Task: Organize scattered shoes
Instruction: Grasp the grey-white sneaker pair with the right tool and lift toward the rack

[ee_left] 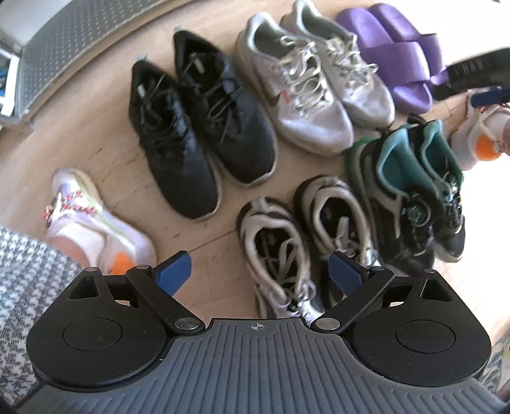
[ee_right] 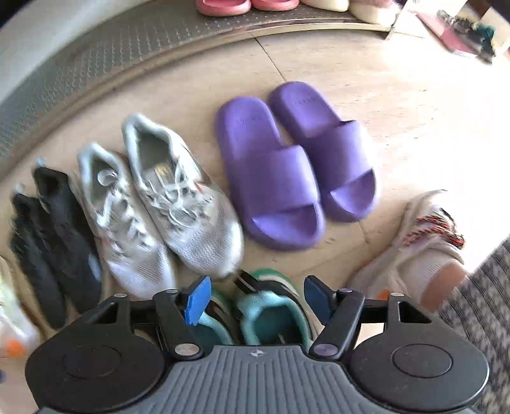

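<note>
Pairs of shoes lie side by side on the wooden floor. In the left wrist view, black sneakers (ee_left: 197,133), silver sneakers (ee_left: 312,89) and purple slides (ee_left: 392,54) form the far row; black-and-white sneakers (ee_left: 299,242) and teal-lined green sneakers (ee_left: 411,188) lie nearer. My left gripper (ee_left: 259,274) hangs open above the black-and-white pair, holding nothing. In the right wrist view, my right gripper (ee_right: 256,301) is open over the heels of the teal-lined sneakers (ee_right: 271,312), with the silver sneakers (ee_right: 159,203) and purple slides (ee_right: 296,165) beyond it.
The person's feet in white sneakers with orange patches stand at left (ee_left: 98,229) and at right (ee_right: 411,254), below checked trousers (ee_left: 25,286). A grey studded metal ledge (ee_right: 95,63) curves along the back, carrying pink slippers (ee_right: 223,6).
</note>
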`<state>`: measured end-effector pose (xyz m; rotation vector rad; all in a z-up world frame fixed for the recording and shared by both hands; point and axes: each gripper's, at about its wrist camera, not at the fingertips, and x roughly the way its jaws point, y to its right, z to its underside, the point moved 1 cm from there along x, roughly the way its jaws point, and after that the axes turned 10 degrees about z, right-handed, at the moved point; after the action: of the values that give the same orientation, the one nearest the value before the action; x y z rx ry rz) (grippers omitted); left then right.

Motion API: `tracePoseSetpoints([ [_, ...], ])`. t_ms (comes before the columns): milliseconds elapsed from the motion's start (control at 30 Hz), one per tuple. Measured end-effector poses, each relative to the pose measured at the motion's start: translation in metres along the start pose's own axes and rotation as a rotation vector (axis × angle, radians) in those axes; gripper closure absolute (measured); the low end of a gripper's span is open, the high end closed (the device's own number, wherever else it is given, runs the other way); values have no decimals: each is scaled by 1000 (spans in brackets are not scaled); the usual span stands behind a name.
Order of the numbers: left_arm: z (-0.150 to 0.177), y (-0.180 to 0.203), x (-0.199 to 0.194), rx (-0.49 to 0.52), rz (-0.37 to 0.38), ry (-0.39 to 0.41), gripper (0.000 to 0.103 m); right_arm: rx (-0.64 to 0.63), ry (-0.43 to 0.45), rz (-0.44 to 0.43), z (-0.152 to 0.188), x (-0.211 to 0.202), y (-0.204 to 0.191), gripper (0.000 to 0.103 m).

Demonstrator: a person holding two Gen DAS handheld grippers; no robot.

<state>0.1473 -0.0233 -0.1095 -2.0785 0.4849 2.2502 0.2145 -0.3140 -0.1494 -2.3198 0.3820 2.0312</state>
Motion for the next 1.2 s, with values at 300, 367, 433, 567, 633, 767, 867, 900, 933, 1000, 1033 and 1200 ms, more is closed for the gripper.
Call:
tracePoseSetpoints([
  [300,-25,-14,8,-91,8,6,7,-331,96,-115,-51,12,-88,45],
  [367,-32,-22,8,-125,3,12,7,-344,89,-116,-66,23,-101,45],
  [433,-38,-30,8,-158,-3,19,7,-358,75,-113,-78,35,-110,44],
  [567,-52,-47,8,-224,-14,31,7,-392,49,-77,-107,64,-134,42],
  [633,-56,-55,10,-250,-8,25,7,-401,45,-59,-113,73,-141,42],
  [767,-59,-72,15,-299,-29,17,7,-400,3,-47,-125,103,-157,39],
  [867,-57,-84,16,-351,-49,20,7,-410,-23,-38,-123,121,-165,42],
  [900,-56,-88,16,-370,-52,21,7,-417,-25,-34,-120,125,-167,44],
  [933,-55,-91,16,-385,-51,22,7,-425,-24,-32,-116,129,-169,50],
  [1000,-55,-93,16,-399,-40,21,7,-438,-1,-51,-109,129,-174,66],
  [1033,-55,-92,15,-400,-34,21,7,-430,17,-49,-107,124,-176,75],
  [1200,-60,-81,4,-362,-26,64,7,-363,122,-119,-95,79,-152,82],
])
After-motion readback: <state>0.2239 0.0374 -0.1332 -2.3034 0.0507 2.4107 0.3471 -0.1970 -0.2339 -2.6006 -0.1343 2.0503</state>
